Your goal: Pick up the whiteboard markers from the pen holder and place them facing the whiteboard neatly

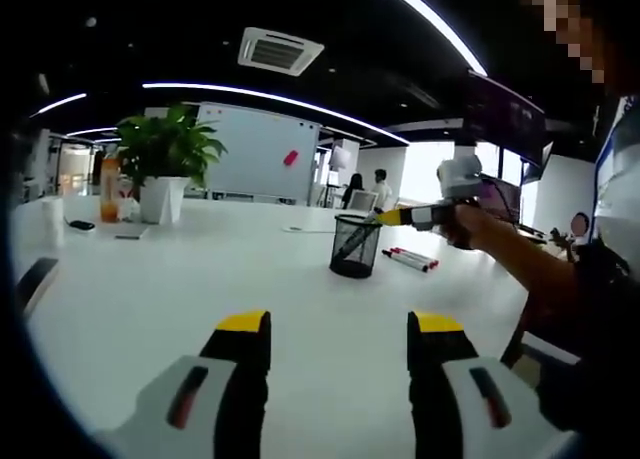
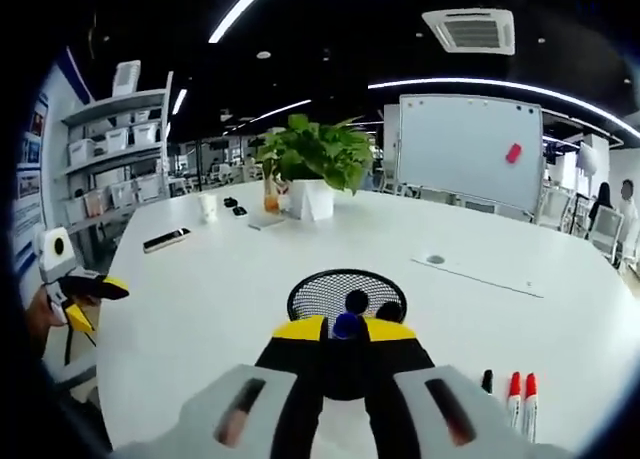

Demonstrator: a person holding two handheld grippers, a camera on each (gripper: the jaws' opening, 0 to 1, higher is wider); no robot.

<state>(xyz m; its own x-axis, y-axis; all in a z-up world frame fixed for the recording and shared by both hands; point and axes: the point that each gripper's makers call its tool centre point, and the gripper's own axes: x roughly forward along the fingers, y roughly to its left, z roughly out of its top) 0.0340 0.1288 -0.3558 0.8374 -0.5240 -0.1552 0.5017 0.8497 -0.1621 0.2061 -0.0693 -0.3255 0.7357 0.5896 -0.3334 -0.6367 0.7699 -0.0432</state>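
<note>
A: Start at the tongs. What is the right gripper (image 2: 346,328) doing?

B: Its yellow-tipped jaws are pinched on a blue-capped marker (image 2: 346,325), right over the mouth of the black mesh pen holder (image 2: 330,289). Another dark cap shows inside the holder.

A: And the left gripper (image 1: 340,324)?

B: It hangs over the white table (image 1: 150,299) with jaws spread and nothing between them, well short of the holder.

A: Where do the finished markers lie?

B: Just beside the holder, red-capped markers (image 2: 522,387) lie side by side, with a dark-capped one next to them.

A: So how should this lift go?

B: I'd draw the marker straight up so the light mesh holder doesn't tip, then lay it parallel to the row, cap toward the whiteboard (image 2: 470,149) beyond the potted plant (image 2: 315,159).
</note>
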